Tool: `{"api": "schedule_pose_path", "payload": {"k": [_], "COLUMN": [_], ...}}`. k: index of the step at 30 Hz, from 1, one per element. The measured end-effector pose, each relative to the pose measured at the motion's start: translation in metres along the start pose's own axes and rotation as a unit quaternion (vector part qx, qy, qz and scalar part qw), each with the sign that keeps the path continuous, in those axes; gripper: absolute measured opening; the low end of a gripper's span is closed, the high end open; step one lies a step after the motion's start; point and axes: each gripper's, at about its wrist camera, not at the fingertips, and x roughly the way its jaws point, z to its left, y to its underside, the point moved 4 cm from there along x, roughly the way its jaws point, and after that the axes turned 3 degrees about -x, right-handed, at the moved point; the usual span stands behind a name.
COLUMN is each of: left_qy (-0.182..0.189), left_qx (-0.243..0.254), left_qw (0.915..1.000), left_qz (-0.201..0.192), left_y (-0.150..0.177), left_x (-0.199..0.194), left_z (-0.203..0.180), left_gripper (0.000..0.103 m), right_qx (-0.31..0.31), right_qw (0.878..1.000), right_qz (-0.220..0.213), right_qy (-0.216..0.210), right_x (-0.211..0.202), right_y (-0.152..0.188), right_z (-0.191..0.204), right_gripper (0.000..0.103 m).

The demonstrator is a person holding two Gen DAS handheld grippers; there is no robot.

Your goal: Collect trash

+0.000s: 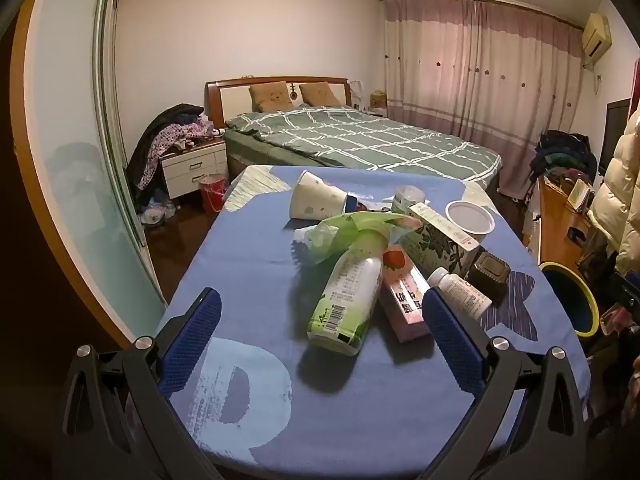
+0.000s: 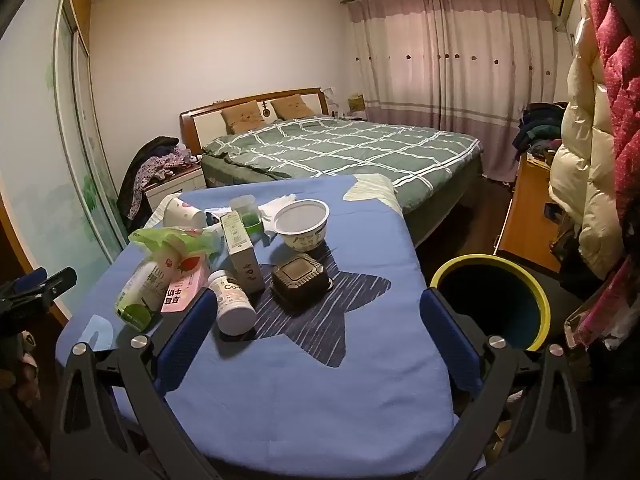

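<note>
Trash lies on a blue-covered table: a green-white milk bottle, a pink carton, a small white pill bottle, a green-patterned box, a black square tub, a white bowl, a paper cup and a green plastic bag. My left gripper is open, just short of the milk bottle. My right gripper is open near the pill bottle.
A yellow-rimmed dark bin stands at the table's right side. A bed lies beyond the table, a nightstand piled with clothes at left, a wooden desk and hanging coats at right.
</note>
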Motion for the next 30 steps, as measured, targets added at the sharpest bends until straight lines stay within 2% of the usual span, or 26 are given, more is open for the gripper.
{"api": "schedule_pose_path", "payload": {"k": [14, 30], "left_qy": [-0.003, -0.008], "left_qx": [0.003, 0.008], "left_qw": [1.0, 0.9999], "left_qz": [-0.005, -0.006], "left_y": [-0.001, -0.003], "left_x": [-0.003, -0.003], "left_z": [0.008, -0.002], "left_gripper": [0.099, 0.099], "right_qx": [0.007, 0.012], "right_qw": [1.0, 1.0], "right_qz": [0.004, 0.0], "right_qy": [-0.006, -0.008], "right_x": [0.007, 0.008], "right_y": [0.005, 0.001], "right_z": [0.001, -0.003], "right_gripper": [0.097, 0.097]}}
